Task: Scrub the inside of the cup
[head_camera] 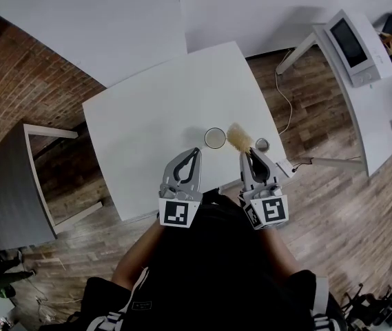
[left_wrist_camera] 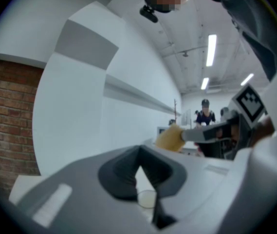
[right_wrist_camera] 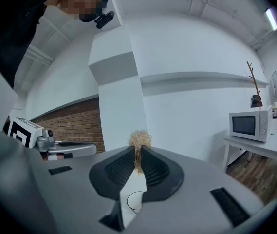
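A clear cup [head_camera: 215, 138] stands upright near the front edge of the white table [head_camera: 147, 123]. My left gripper [head_camera: 196, 152] is shut and holds nothing, its tips just short of the cup on its near left. My right gripper [head_camera: 246, 154] is shut on a scrub brush [head_camera: 239, 137], whose tan bristle head hangs beside the cup's right side, outside it. In the left gripper view the cup [left_wrist_camera: 146, 198] shows low between the shut jaws of the left gripper [left_wrist_camera: 139, 156], with the brush [left_wrist_camera: 170, 138] off to the right. In the right gripper view the bristles [right_wrist_camera: 139, 139] stick out past the right gripper [right_wrist_camera: 138, 156], above the cup [right_wrist_camera: 135, 201].
A small round metal object [head_camera: 262, 144] lies on the table right of the brush. To the right, a microwave [head_camera: 353, 47] sits on a white side table. A grey table [head_camera: 9, 185] stands at the left by a brick wall. People stand far off [left_wrist_camera: 205, 113].
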`<control>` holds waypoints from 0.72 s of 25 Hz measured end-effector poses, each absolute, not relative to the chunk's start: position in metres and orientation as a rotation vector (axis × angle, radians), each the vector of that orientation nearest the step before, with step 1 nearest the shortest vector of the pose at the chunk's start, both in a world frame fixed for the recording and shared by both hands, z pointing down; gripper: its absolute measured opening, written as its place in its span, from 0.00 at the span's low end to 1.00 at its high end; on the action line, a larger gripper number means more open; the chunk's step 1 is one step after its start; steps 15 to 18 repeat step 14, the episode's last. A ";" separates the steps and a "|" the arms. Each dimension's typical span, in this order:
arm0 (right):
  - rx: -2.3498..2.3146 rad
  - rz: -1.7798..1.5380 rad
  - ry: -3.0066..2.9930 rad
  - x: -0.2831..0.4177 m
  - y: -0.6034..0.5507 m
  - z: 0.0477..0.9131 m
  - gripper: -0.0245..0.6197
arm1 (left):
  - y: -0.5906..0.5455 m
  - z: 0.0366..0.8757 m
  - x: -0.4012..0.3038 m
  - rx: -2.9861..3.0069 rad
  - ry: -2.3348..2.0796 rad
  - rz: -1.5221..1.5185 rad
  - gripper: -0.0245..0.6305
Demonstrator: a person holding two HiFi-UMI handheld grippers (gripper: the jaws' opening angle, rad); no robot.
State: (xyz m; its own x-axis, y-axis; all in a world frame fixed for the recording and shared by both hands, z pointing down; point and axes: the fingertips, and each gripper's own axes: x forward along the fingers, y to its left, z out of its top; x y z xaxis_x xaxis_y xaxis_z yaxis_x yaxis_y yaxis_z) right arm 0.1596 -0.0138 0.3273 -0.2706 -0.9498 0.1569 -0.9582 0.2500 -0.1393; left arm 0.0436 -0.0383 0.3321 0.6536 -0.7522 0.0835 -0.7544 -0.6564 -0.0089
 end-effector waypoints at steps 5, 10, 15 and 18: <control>1.873 0.323 -2.445 0.161 -0.015 0.328 0.09 | -0.040 0.333 0.044 2.833 -1.293 0.123 0.04; 1.877 0.318 -2.436 0.162 -0.015 0.327 0.09 | -0.039 0.332 0.043 2.839 -1.285 0.118 0.04; 1.878 0.307 -2.435 0.161 -0.014 0.327 0.09 | -0.039 0.334 0.041 2.846 -1.282 0.139 0.04; 1.878 0.307 -2.435 0.161 -0.014 0.327 0.09 | -0.039 0.334 0.041 2.846 -1.282 0.139 0.04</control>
